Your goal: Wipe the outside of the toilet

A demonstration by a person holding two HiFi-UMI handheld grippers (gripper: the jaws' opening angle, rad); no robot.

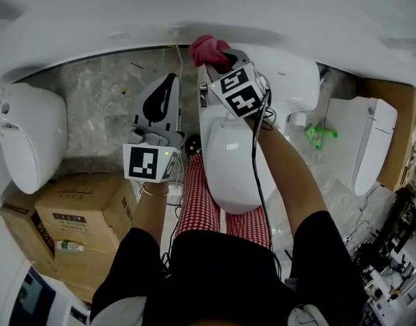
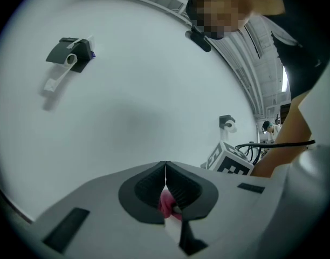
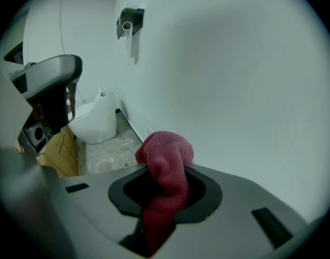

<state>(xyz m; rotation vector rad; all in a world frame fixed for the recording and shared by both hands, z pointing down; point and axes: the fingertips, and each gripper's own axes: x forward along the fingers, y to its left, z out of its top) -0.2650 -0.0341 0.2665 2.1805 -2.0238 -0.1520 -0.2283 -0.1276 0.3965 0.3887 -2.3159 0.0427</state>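
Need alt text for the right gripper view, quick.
The right gripper is shut on a red cloth that bunches up above its jaws, before a white wall. A white toilet stands on the marbled floor at left.

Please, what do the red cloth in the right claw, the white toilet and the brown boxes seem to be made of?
The cloth looks like soft knitted or microfibre fabric: fine looped texture, limp folds. The toilet seems glazed ceramic, perhaps plastic at the lid: smooth, glossy white. The boxes look like matte brown cardboard, with printed labels.
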